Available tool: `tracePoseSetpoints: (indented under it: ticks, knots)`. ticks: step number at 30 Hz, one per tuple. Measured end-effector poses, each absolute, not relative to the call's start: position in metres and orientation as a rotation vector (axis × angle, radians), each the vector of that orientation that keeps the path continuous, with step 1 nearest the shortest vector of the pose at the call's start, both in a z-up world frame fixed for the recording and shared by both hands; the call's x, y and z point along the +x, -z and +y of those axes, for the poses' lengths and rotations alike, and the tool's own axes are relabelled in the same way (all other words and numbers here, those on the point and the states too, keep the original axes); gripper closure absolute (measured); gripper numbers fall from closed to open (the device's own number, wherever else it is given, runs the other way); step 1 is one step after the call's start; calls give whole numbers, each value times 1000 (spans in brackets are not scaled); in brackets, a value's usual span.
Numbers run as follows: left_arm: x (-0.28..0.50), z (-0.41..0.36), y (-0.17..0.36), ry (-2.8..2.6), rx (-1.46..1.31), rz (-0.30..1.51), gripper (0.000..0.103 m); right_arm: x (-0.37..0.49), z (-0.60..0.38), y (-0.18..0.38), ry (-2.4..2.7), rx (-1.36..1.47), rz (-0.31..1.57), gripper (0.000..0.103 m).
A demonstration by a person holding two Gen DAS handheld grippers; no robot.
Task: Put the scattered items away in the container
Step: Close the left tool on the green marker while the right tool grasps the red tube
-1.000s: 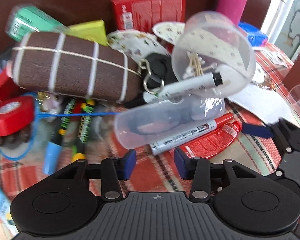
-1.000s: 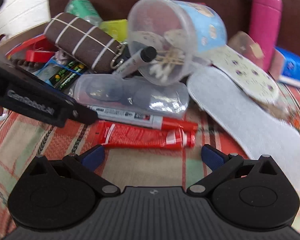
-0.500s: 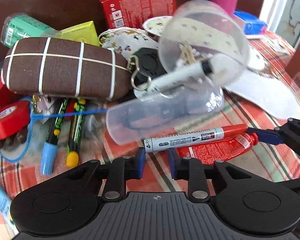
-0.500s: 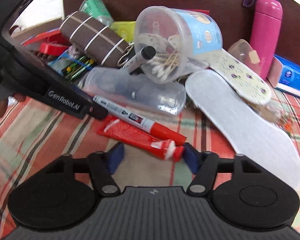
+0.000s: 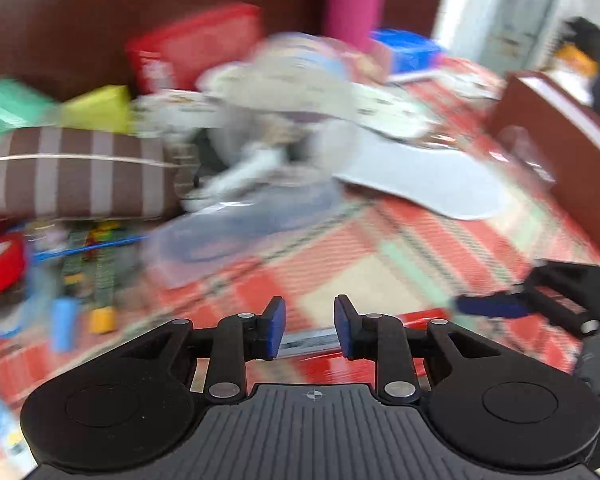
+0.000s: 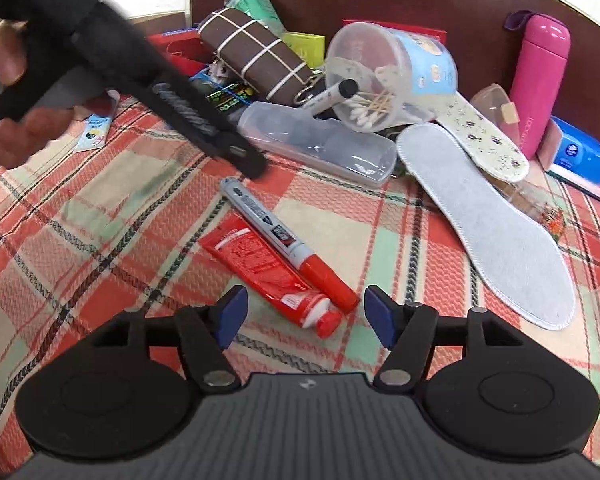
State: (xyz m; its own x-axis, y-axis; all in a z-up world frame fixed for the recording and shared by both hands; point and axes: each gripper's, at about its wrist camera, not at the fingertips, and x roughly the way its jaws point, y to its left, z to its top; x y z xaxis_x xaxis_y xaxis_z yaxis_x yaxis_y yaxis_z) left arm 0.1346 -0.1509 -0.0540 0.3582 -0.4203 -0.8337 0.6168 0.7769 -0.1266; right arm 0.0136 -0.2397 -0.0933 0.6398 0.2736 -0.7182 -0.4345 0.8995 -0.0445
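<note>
While your left hand (image 6: 16, 80) grips its handle at far left, your left gripper (image 5: 310, 330) slants down with fingers just reopened, empty, above the whiteboard marker (image 6: 284, 248). Your right gripper (image 6: 302, 318) tilts down, fingers apart, unclamped beside the red tube (image 6: 266, 272) on the counter (image 6: 80, 240).

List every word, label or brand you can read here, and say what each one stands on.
None reads clearly.
Whiteboard marker: label print too small.
Red tube: white print too small.
Pink bottle: vertical lettering too faint.
Blue tissue pack: round logo, words unreadable.
Left gripper: white lettering on its body blurred.
Left wrist view: all blurred.
</note>
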Motion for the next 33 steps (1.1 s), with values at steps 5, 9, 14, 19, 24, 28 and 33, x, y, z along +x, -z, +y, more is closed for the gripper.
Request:
tracePoseSetpoints:
  ticks: [5,9,14,19,24,28,33]
  knots:
    - [125,-158,70,718,314,1006,59,6,-242,98,-386,-217,803,34]
    - [118,-135,70,686,254,1050,68,1,-245,99,-373,-202,805,34]
    - [87,-115,80,674,270,1073,64,-4,-239,99,-369,-215,796,33]
    - [67,-109,76,686,248,1086,59,-7,-243,98,-317,-134,828,30]
    - [73,-121,76,630,275,1058,59,-19,-256,90,-316,72,851,28]
    - [67,-125,77,590,320,1029,92,-20,-249,94,-307,171,867,32]
    - [57,-93,75,485,244,1039,93,-11,-229,97,-322,148,837,59]
